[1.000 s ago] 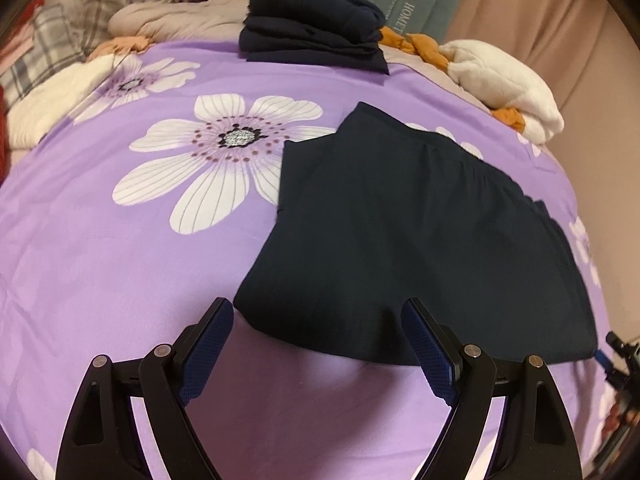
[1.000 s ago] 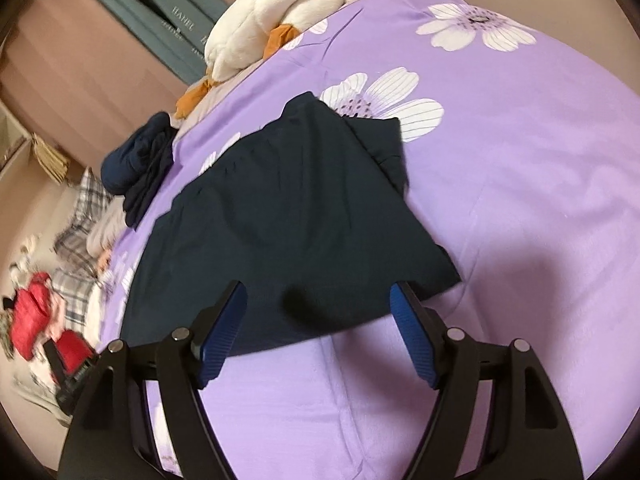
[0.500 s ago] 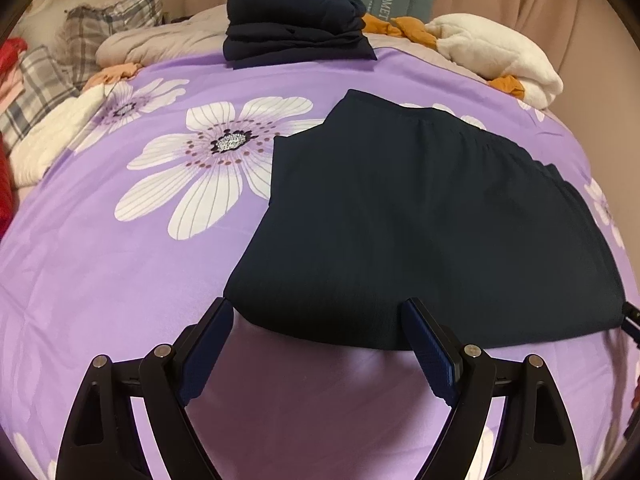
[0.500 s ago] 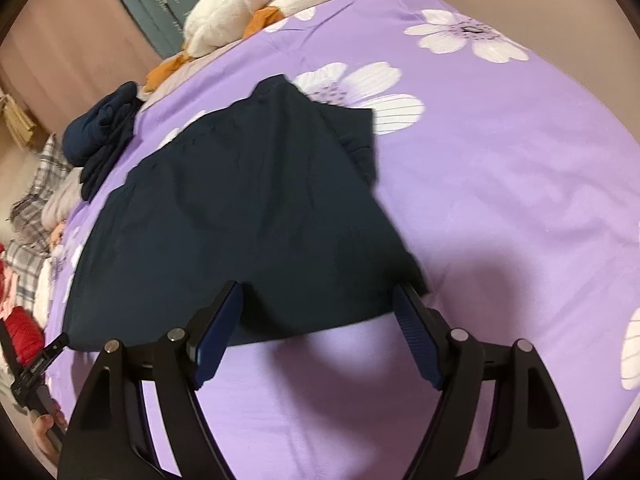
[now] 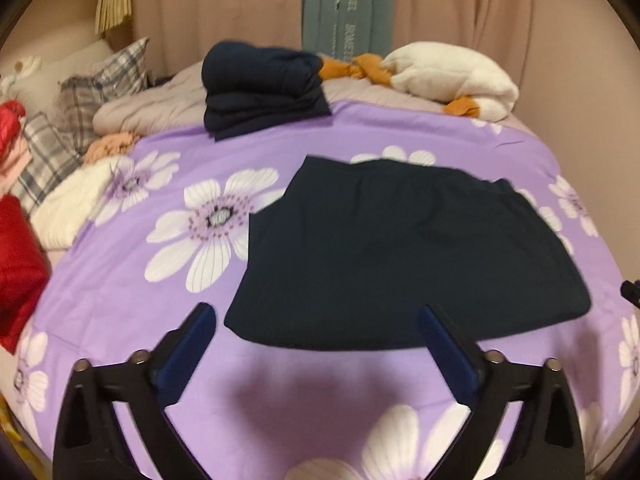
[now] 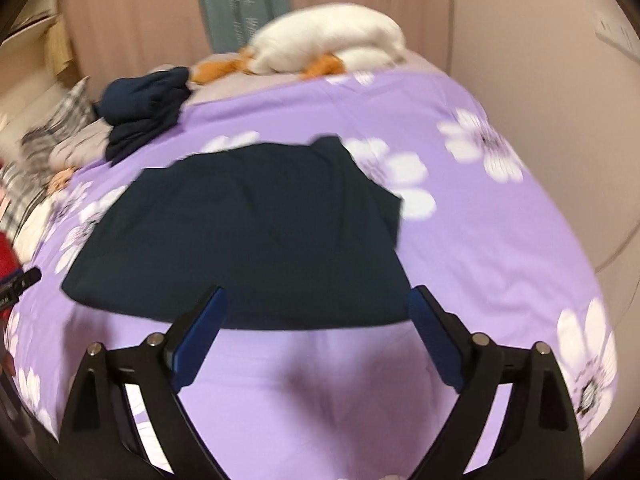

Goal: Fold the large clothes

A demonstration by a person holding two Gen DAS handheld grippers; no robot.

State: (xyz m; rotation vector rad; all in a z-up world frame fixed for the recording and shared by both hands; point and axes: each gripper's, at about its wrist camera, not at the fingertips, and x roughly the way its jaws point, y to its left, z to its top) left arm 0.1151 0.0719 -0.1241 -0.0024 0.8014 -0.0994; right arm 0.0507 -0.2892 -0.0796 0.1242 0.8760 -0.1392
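A dark navy garment (image 5: 400, 252) lies flat, partly folded, on the purple flowered bedspread (image 5: 120, 300); it also shows in the right wrist view (image 6: 248, 236). My left gripper (image 5: 316, 320) is open and empty, held above the garment's near left edge. My right gripper (image 6: 316, 300) is open and empty, above the garment's near right edge. Neither touches the cloth.
A stack of folded navy clothes (image 5: 260, 88) sits at the far side of the bed. A white plush goose with orange feet (image 5: 452, 76) lies at the back right. Plaid pillows (image 5: 80, 104) and red fabric (image 5: 16, 272) are on the left. Curtains hang behind.
Both grippers have lifted and tilted up, level with the bed, so the garment looks farther and the curtains come into view. The garment has not moved.
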